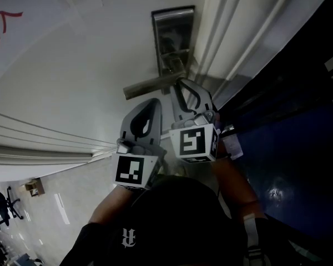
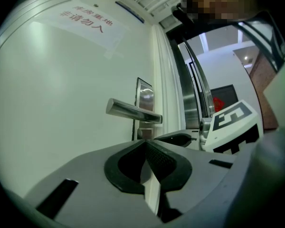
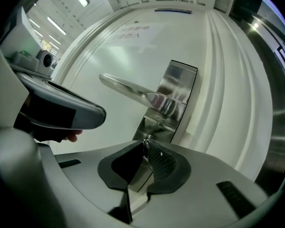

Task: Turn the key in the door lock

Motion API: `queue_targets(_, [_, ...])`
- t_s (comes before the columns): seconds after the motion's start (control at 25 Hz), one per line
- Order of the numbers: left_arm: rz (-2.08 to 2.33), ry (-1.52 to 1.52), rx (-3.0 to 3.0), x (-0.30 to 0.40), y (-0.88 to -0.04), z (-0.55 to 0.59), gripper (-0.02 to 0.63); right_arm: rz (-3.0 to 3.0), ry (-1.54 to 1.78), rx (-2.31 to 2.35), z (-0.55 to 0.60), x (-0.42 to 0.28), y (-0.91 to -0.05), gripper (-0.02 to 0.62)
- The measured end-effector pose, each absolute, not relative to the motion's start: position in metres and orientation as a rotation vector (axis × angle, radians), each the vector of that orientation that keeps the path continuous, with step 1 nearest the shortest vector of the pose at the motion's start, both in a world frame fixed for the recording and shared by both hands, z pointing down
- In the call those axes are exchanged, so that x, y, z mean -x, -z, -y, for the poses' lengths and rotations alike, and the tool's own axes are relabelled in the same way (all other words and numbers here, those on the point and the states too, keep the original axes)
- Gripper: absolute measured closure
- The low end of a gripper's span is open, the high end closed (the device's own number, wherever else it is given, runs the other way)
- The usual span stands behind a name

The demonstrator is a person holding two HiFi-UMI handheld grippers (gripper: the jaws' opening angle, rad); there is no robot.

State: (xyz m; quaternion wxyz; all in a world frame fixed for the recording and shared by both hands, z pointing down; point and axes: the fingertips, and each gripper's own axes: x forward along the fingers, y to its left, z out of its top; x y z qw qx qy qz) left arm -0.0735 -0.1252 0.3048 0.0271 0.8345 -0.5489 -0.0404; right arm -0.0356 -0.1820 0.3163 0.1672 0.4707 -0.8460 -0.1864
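Note:
A steel lock plate (image 1: 172,32) with a lever handle (image 1: 150,86) sits on the white door (image 1: 72,82). My right gripper (image 1: 180,83) is pressed up to the plate just under the handle. In the right gripper view its jaws (image 3: 145,144) are shut on a small metal key (image 3: 146,140) at the keyhole below the handle (image 3: 128,91). Most of the key is hidden by the pads. My left gripper (image 1: 151,101) hangs just left of it, under the handle. It (image 2: 147,148) is shut and holds nothing, a short way off the door.
A paper notice with red characters (image 2: 83,20) is stuck on the door above. Door frame mouldings (image 1: 233,32) and a dark glass panel (image 1: 299,137) run along the right. The person's capped head (image 1: 172,226) fills the bottom of the head view.

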Motion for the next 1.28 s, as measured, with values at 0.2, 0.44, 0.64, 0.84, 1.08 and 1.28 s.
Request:
queue_targets(0.2, [1.696, 0.121, -2.577, 0.075, -0.306, 0.128, 0.598, 2.504, 0.368, -1.401, 0.183, 0.034, -0.317, 0.565])
queue_targets(0.44, [1.688, 0.116, -2.581, 0.074, -0.307, 0.13, 0.598, 2.821, -0.306, -1.439, 0.188, 0.024, -0.32, 0.565])
queue_targets(0.64, [1.688, 0.11, -2.583, 0.073, -0.307, 0.129, 0.598, 2.973, -0.961, -1.402, 0.191, 0.018, -0.324, 0.563])
queue_targets(0.84, [1.686, 0.105, -2.586, 0.072, -0.307, 0.128, 0.598, 3.017, -1.438, -1.295, 0.194, 0.016, -0.326, 0.563])
queue_targets(1.08, [1.687, 0.104, -2.587, 0.071, -0.306, 0.126, 0.599, 2.986, -1.789, -1.195, 0.196, 0.011, -0.335, 0.563])
queue_targets(1.28, [1.688, 0.106, -2.588, 0.071, -0.307, 0.125, 0.598, 2.951, -2.009, -1.113, 0.197, 0.012, -0.34, 0.563])
